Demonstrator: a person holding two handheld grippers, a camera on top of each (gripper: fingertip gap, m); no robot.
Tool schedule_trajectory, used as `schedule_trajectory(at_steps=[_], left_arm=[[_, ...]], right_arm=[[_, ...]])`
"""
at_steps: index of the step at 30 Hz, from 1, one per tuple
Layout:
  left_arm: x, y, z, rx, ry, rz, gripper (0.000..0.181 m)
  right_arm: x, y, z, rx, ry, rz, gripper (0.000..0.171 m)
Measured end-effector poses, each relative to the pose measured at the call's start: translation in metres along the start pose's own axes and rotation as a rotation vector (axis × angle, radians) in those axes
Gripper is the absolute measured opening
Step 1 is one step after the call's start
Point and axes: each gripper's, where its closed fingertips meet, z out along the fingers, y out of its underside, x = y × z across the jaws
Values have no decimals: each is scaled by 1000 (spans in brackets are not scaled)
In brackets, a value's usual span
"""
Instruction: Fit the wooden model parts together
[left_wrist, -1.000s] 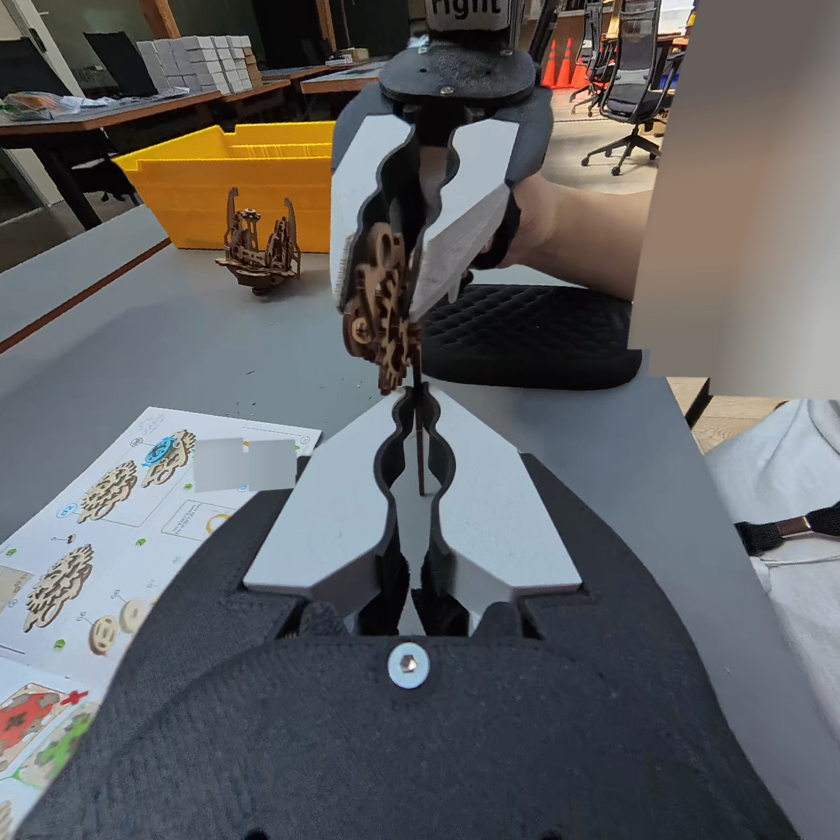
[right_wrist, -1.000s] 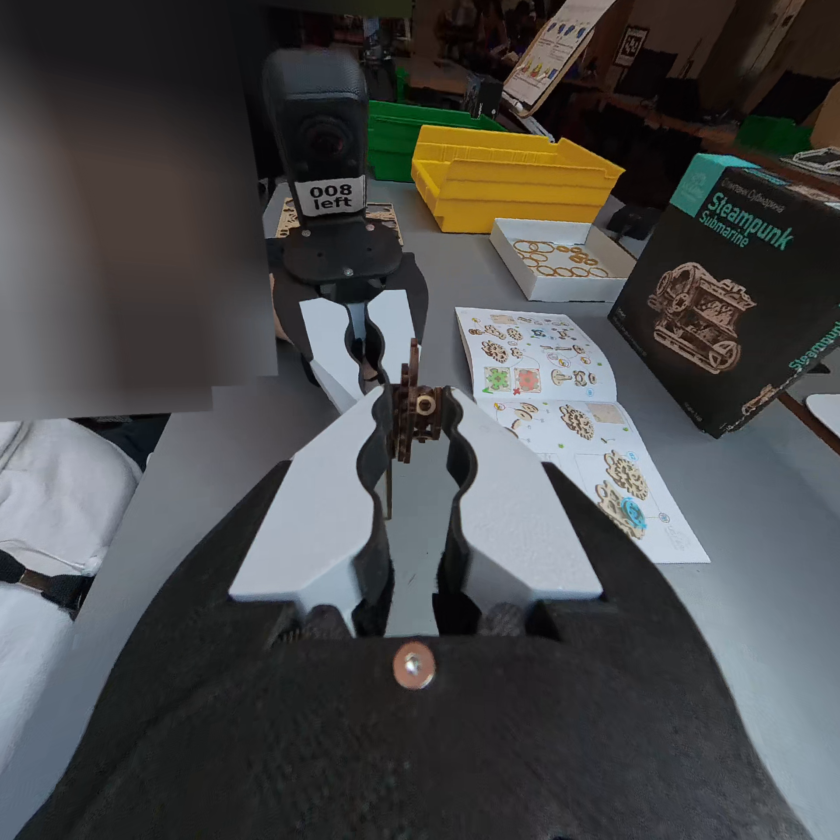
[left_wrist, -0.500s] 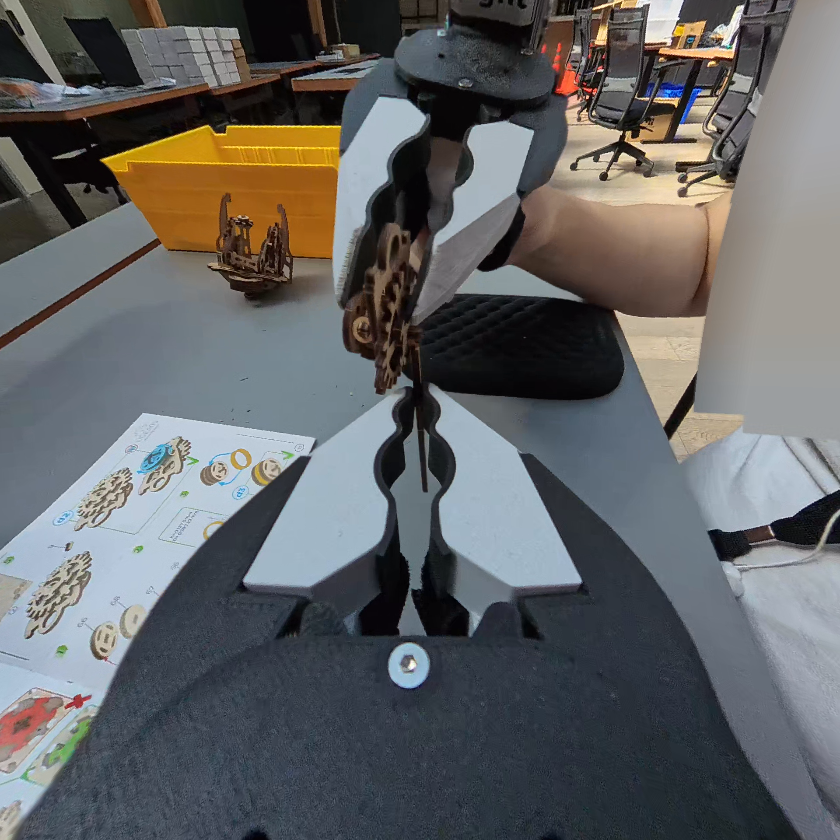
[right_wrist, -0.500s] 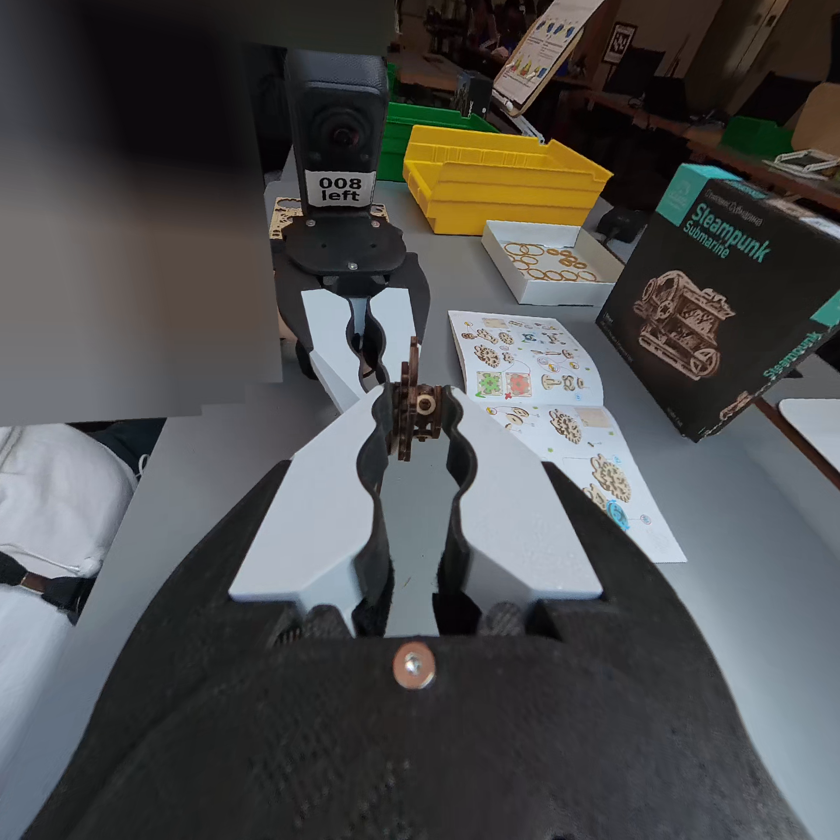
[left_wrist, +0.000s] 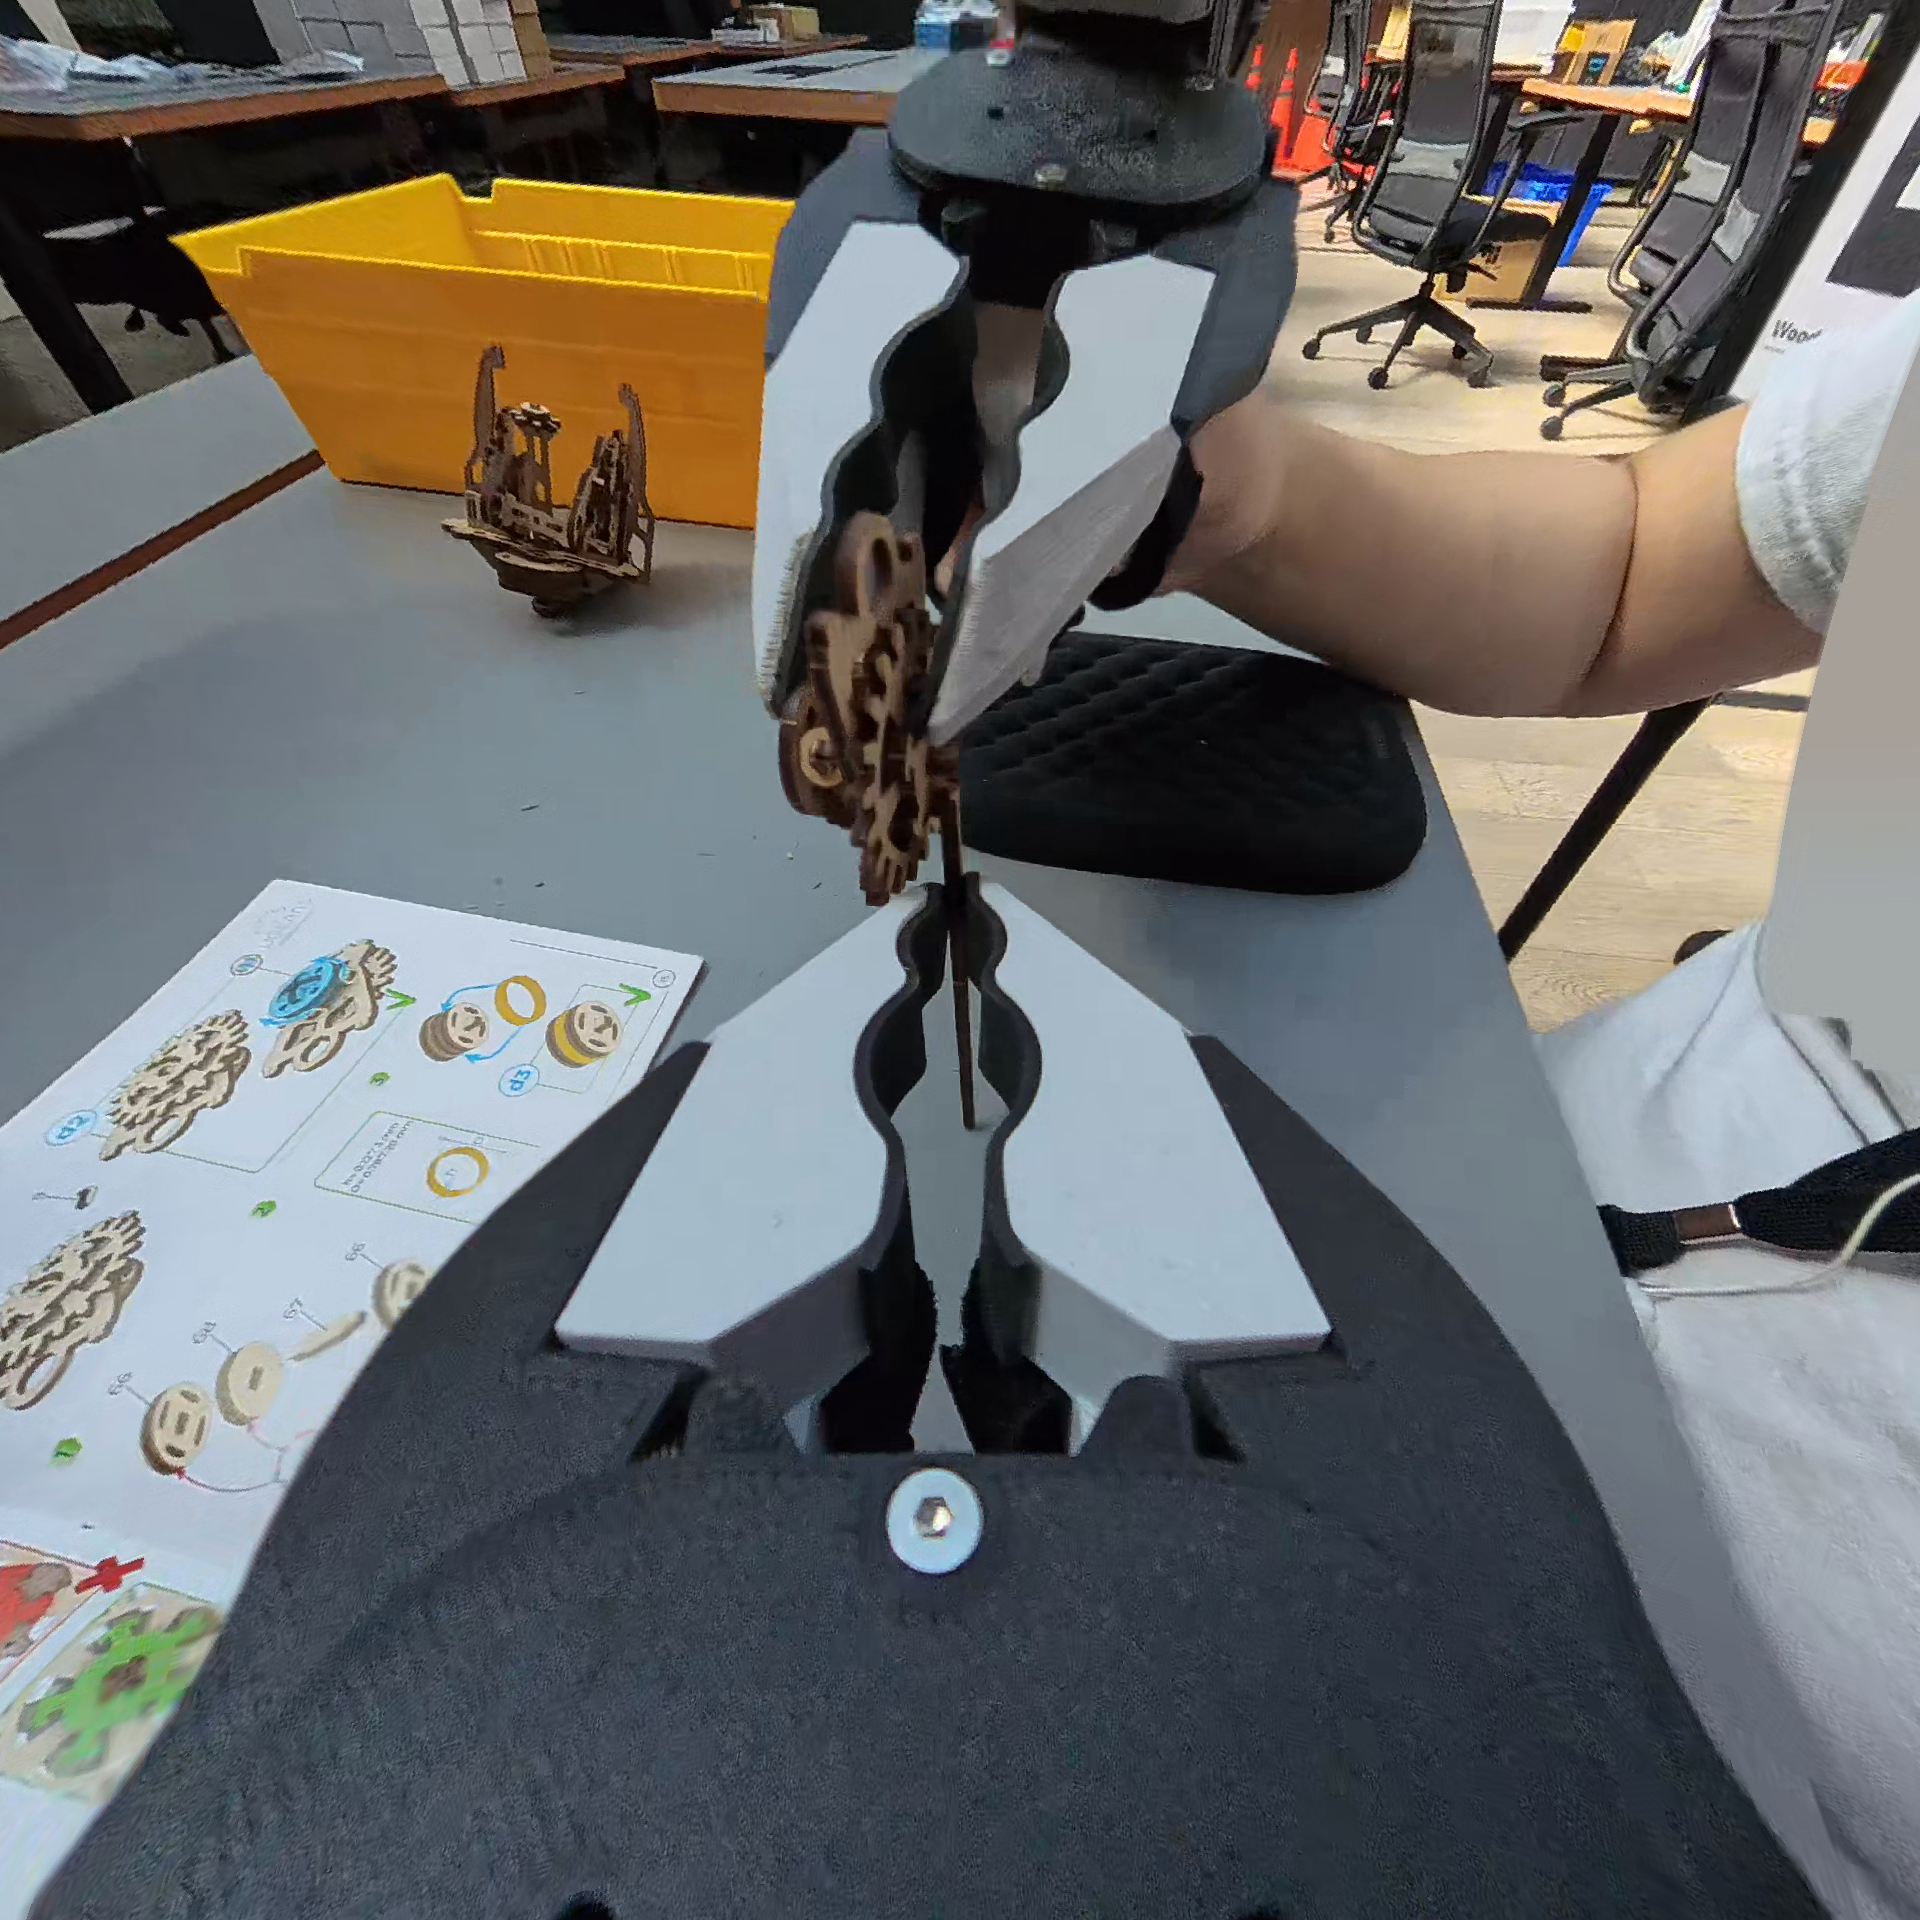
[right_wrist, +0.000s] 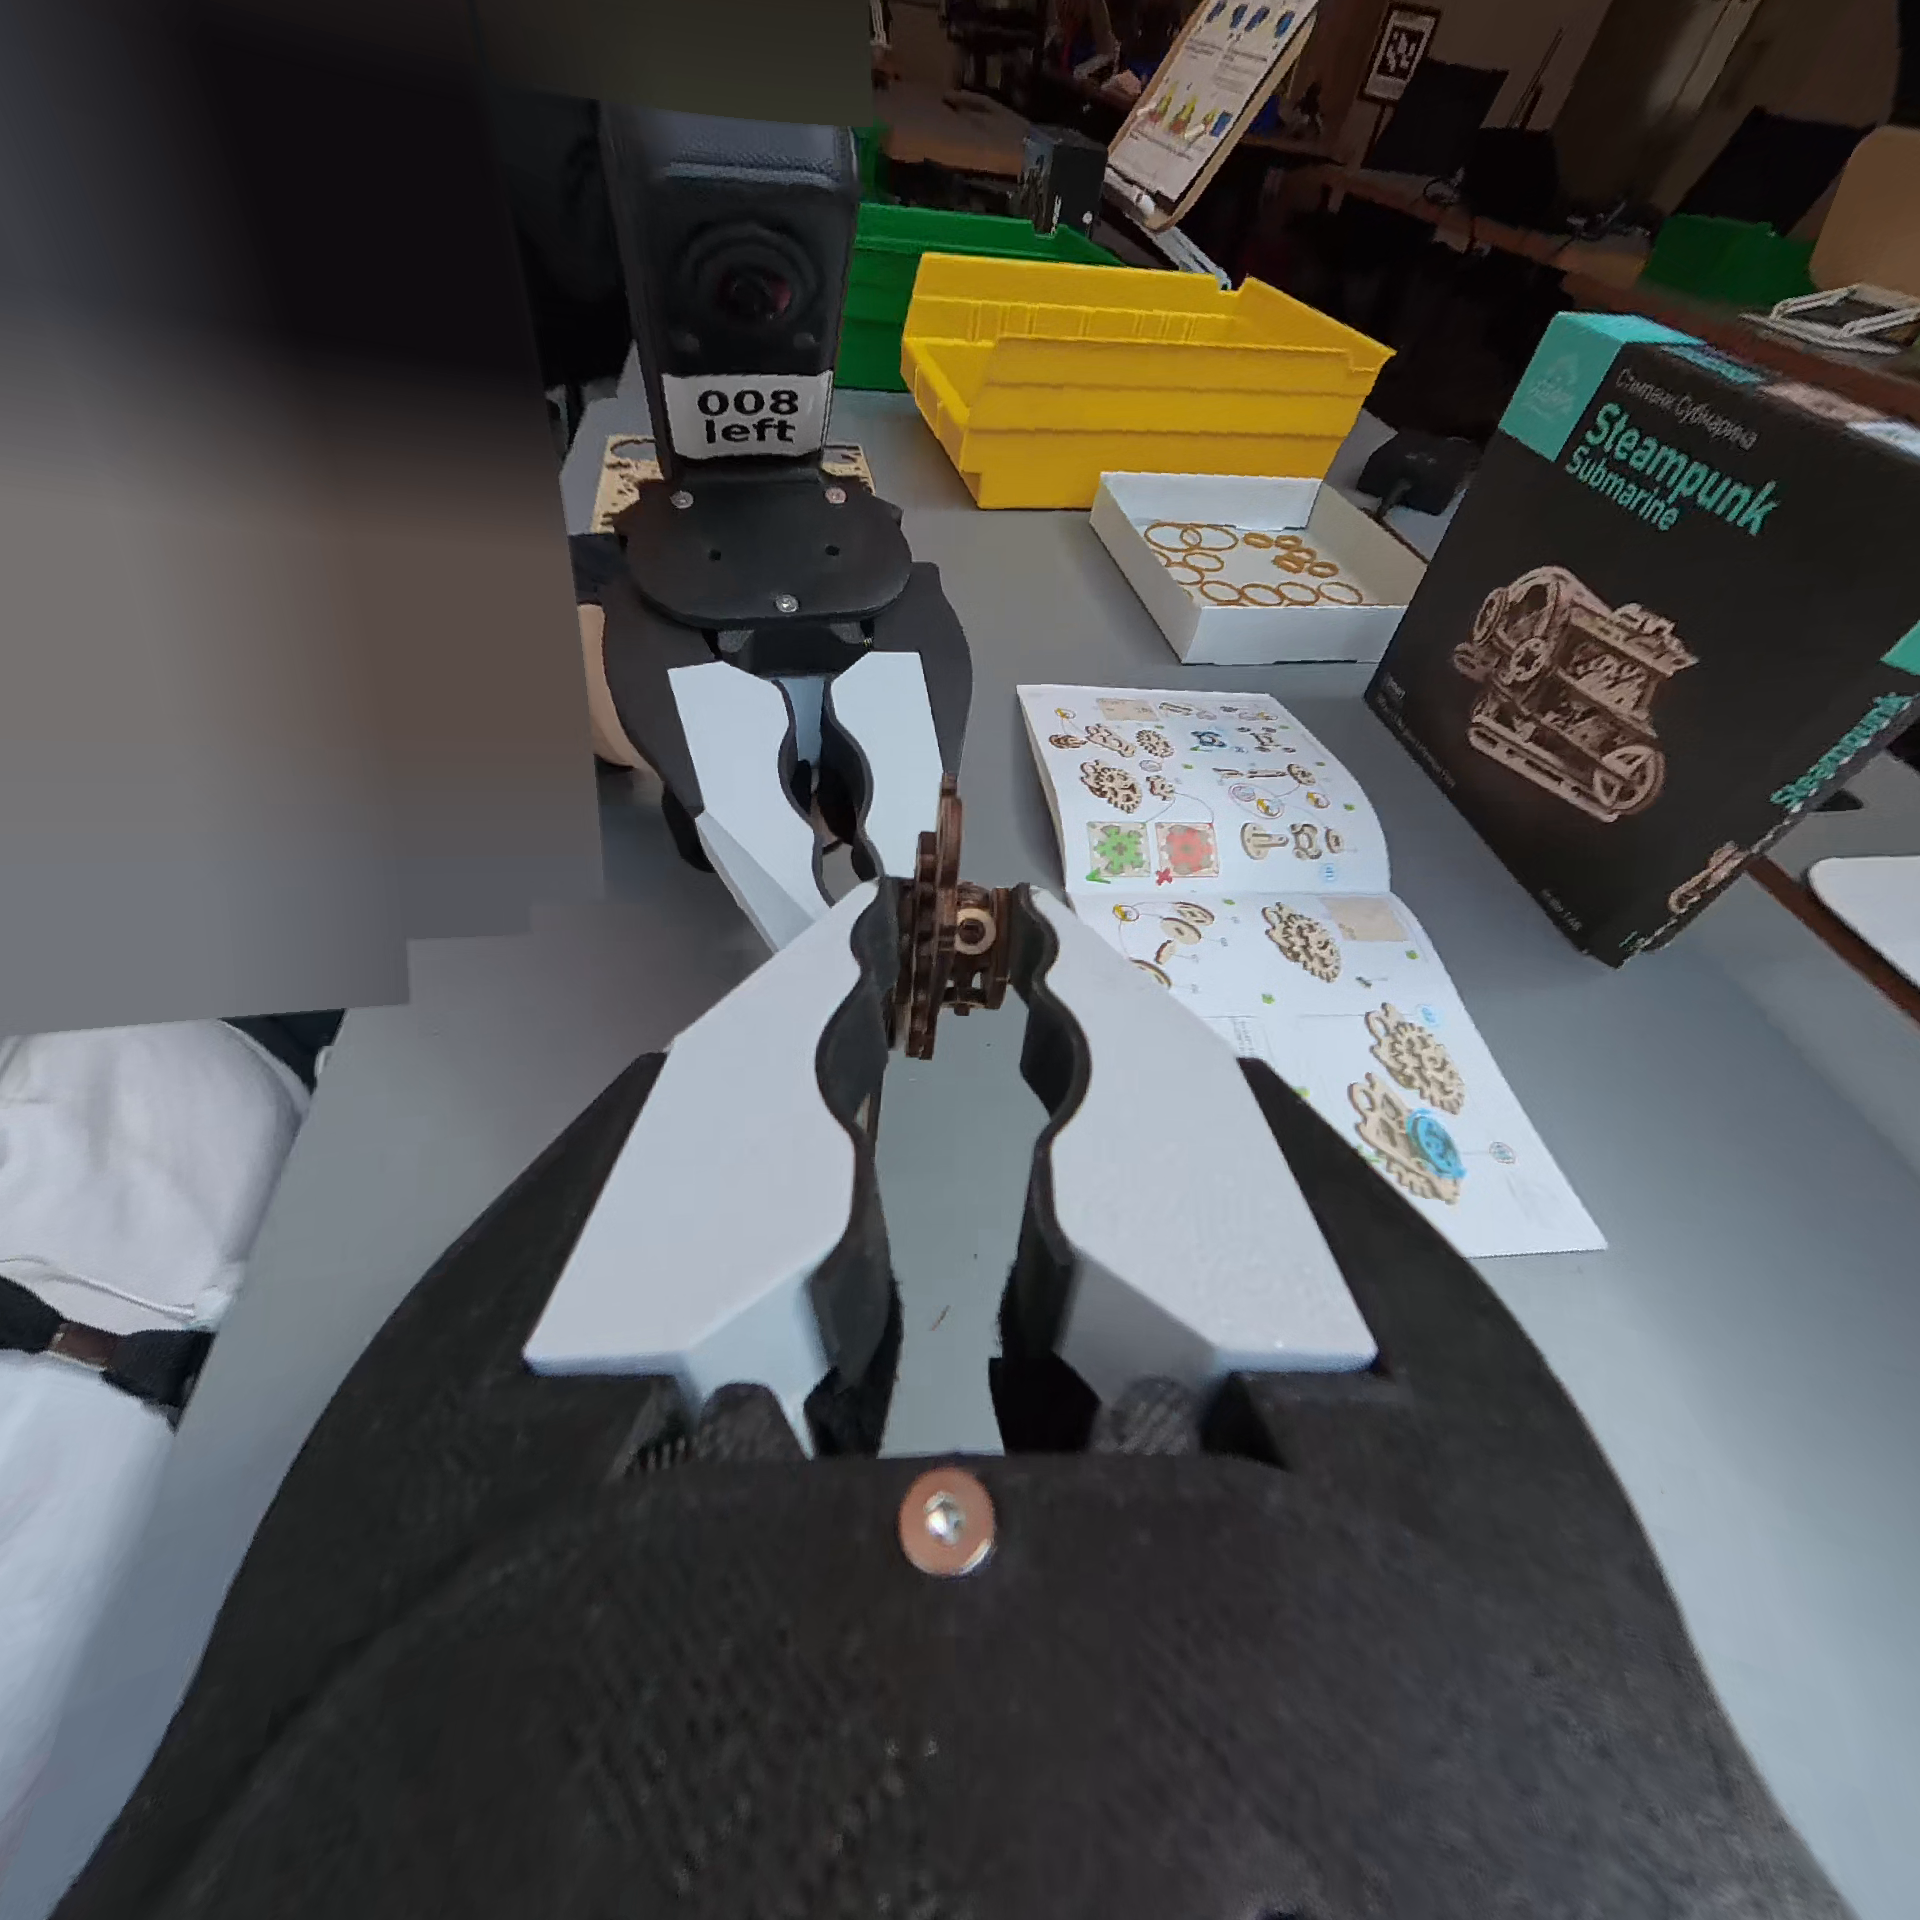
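My left gripper (left_wrist: 948, 909) is shut on a thin dark wooden plate (left_wrist: 961, 1018), seen edge-on and standing upright between its fingers. My right gripper (left_wrist: 862, 707) comes in from above, shut on a light brown wooden gear cluster (left_wrist: 868, 727). The cluster's lower edge touches the top of the plate. In the right wrist view my right gripper (right_wrist: 948, 899) holds the gear cluster (right_wrist: 951, 956) at its fingertips. The left gripper (right_wrist: 831, 873) faces it just beyond, and the plate (right_wrist: 943, 831) rises beside the cluster.
A grey table (left_wrist: 416, 727) carries an instruction sheet (left_wrist: 312, 1091), a small built wooden model (left_wrist: 551, 499), a yellow bin (left_wrist: 499, 312) and a black pad (left_wrist: 1184, 769). The right wrist view shows a kit box (right_wrist: 1662, 644) and a white tray of rings (right_wrist: 1247, 582). Tip to tip, the grippers are about 4 cm apart.
Both grippers keep their hold and the two parts stay together. The pair has shifted slightly over the table, so the background has slid a little in both views.
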Motion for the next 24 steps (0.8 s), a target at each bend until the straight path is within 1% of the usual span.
schedule_trajectory(at_steps=[1, 3, 4, 5, 6, 7, 8, 9, 10, 11, 12, 13, 15, 16, 17, 18, 19, 21, 22, 24], left_arm=[[1, -2, -1, 8, 17, -25, 0], [3, -11, -4, 55, 7, -3, 0], [1, -8, -3, 32, -9, 16, 0], [-1, -2, -1, 7, -18, 13, 0], [-1, -1, 0, 8, -4, -11, 0], [2, -3, -1, 17, 15, -32, 0], [3, -8, -2, 39, 18, -29, 0], [3, -11, -3, 53, 11, -14, 0], [1, -6, -1, 26, 3, -10, 0], [-1, -1, 1, 10, 2, -29, 0], [-1, 0, 1, 12, 21, -64, 0], [1, -2, 0, 18, 41, -88, 0], [3, -11, -2, 57, 31, -57, 0], [1, -4, 0, 16, 16, -36, 4], [-1, 1, 2, 0, 11, -33, 0], [-1, 0, 1, 9, 19, -51, 0], [1, -3, -1, 22, 26, -57, 0], [3, -8, -3, 42, -8, 14, 0], [0, -2, -1, 8, -24, 34, 0], [-1, 0, -1, 17, 2, -17, 0]], right_arm=[[1, 2, -1, -7, -25, 63, 20], [-2, -9, -5, 16, -3, 0, 20], [-2, -10, -4, 10, 12, -32, 20], [0, 0, 1, -24, 10, -23, 20], [2, 0, 1, 16, -3, 29, 19], [2, 2, 0, 1, -28, 78, 20], [0, -2, -2, -3, -20, 48, 20], [-2, -10, -4, 10, 8, -29, 20], [-2, -10, -3, 3, 32, -71, 20], [-1, 2, 3, -30, 25, -53, 23], [3, 1, 3, 23, 8, 11, 19], [4, 5, 1, -4, -16, 59, 20], [0, -9, -4, 14, 20, -48, 20], [-1, -7, -2, 3, 29, -71, 20], [2, 7, 2, -39, 26, -35, 24], [3, 4, 1, 15, -6, 32, 20], [3, 4, 0, -8, -15, 54, 20], [-3, -9, -3, 4, 24, -73, 20], [-3, -5, 0, -7, 26, -75, 20], [2, 3, 2, 18, -11, 44, 20]])
